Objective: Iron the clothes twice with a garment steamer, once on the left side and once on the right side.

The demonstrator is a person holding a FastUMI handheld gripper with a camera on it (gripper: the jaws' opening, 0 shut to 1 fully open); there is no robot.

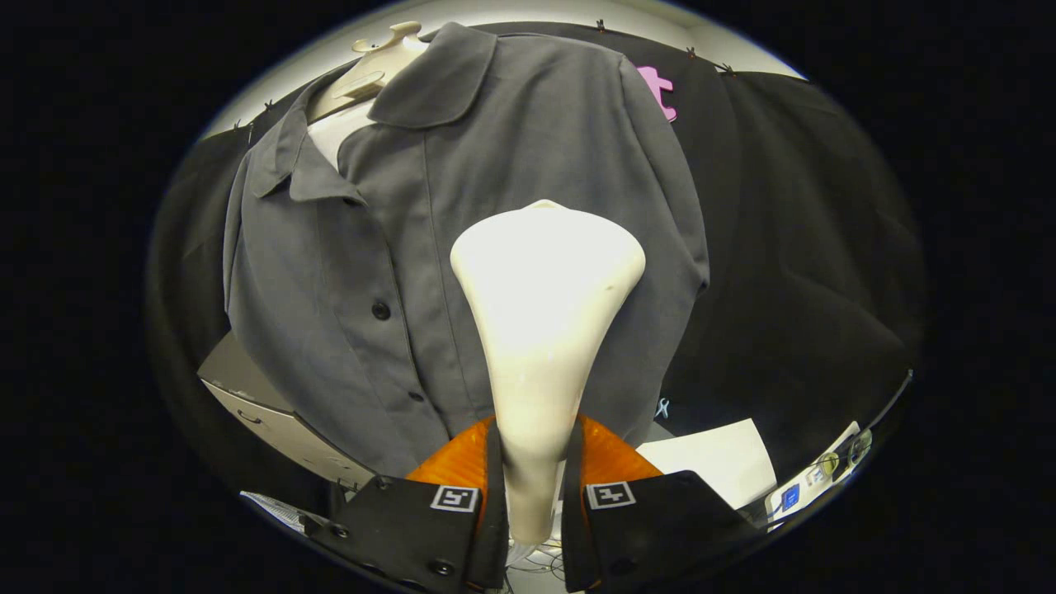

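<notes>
A grey button-front shirt (429, 214) hangs on a pale mannequin torso whose neck (375, 70) shows above the collar. My gripper (532, 462) is shut on the handle of a cream-white garment steamer (544, 280), with a finger on each side of its narrow stem. The steamer's wide head points at the shirt, over the panel to the right of the button row, about at mid-chest height. Whether the head touches the cloth I cannot tell.
A grey box-like stand (264, 404) sits below the shirt's left hem. White sheets (714, 466) and a small device with a blue label (813, 478) lie on the surface to the right of the fingers.
</notes>
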